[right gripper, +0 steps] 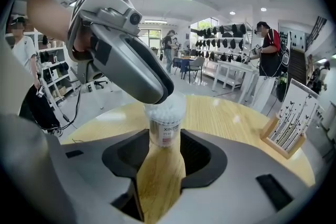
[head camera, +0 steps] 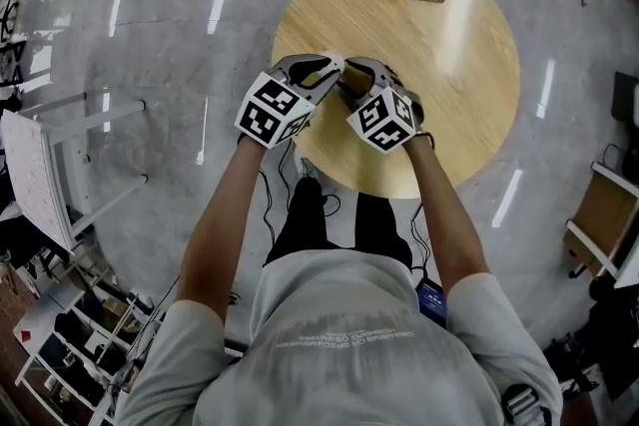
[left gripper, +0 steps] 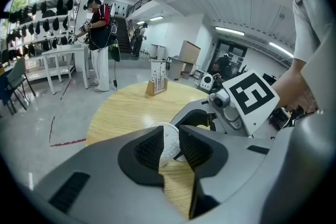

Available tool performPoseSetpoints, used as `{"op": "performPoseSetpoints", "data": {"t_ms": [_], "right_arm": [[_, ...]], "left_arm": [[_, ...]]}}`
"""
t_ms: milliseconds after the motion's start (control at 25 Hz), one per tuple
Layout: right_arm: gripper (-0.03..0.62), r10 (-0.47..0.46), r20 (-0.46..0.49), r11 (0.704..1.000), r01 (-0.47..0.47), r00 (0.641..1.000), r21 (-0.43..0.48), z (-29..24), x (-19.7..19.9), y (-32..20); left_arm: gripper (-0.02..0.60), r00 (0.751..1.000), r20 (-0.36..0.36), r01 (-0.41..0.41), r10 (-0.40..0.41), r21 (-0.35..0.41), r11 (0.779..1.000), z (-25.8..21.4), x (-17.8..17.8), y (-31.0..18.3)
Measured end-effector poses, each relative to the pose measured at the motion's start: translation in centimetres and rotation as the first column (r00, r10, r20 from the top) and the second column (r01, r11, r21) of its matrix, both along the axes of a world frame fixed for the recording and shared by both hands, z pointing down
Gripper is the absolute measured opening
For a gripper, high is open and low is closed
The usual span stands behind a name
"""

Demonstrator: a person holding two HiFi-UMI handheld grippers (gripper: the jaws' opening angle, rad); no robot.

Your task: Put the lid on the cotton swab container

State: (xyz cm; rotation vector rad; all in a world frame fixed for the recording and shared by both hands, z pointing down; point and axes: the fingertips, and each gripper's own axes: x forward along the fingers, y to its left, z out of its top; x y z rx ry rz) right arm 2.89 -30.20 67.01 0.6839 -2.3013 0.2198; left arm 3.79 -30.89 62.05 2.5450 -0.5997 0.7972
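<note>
You wear a light grey short-sleeved T-shirt (head camera: 349, 304) with faint lettering across the back, and black trousers (head camera: 305, 214). Your grey plastic left gripper (left gripper: 170, 144) and right gripper (right gripper: 164, 152) carry black ribbed pads (left gripper: 148, 149), black-and-white marker cubes (head camera: 272, 110) and thin black cables (head camera: 268, 200).

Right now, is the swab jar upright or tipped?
Upright: the jar stands on its base on the table, sides vertical.

One left tool (left gripper: 169, 137), one right tool (right gripper: 165, 140), one lid (left gripper: 171, 145), one swab container (right gripper: 166, 119), one table (head camera: 461, 65)
</note>
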Motion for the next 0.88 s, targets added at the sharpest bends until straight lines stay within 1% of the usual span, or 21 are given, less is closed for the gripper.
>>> {"op": "performPoseSetpoints", "data": {"t_ms": [200, 320, 400, 480, 560, 680, 760, 880], "right_arm": [[0.207, -0.006, 0.004, 1.000, 0.006, 1.000, -0.009, 0.1, -0.1, 0.0], [0.207, -0.006, 0.005, 1.000, 0.006, 1.000, -0.014, 0.0, -0.2, 0.0], [0.207, -0.007, 0.006, 1.000, 0.007, 1.000, -0.014, 0.0, -0.2, -0.1], [0.207, -0.006, 0.007, 1.000, 0.006, 1.000, -0.014, 0.1, -0.2, -0.2], [0.207, -0.002, 0.007, 1.000, 0.002, 1.000, -0.015, 0.2, -0.1, -0.2], [0.209, 0.008, 0.001, 1.000, -0.008, 1.000, -0.018, 0.2, -0.1, -0.2], [0.209, 0.014, 0.000, 1.000, -0.014, 1.000, -0.015, 0.2, -0.1, -0.1], [0.206, 0.045, 0.021, 0.999, -0.045, 0.999, -0.027, 0.1, 0.1, 0.0]], "left_arm": [[0.101, 1.000, 0.020, -0.025, 0.024, 0.019, 1.000, 0.2, 0.1, 0.0], [0.092, 0.999, 0.030, -0.028, 0.027, 0.043, 0.999, 0.2, 0.1, -0.1], [0.068, 0.999, 0.043, -0.002, 0.000, 0.056, 0.998, 0.4, -0.1, -0.4], [0.032, 0.997, 0.058, 0.041, -0.043, 0.044, 0.998, 0.7, -0.2, -0.9], [0.026, 0.995, 0.092, 0.045, -0.048, 0.036, 0.998, 0.9, -0.1, -1.1], [0.026, 0.989, 0.147, 0.018, -0.024, 0.040, 0.999, 1.4, 0.2, -0.5], [0.026, 0.987, 0.159, 0.023, -0.031, 0.056, 0.998, 1.6, 0.2, -0.4], [0.026, 0.988, 0.149, 0.043, -0.052, 0.061, 0.997, 1.5, 0.2, -0.5]]}}
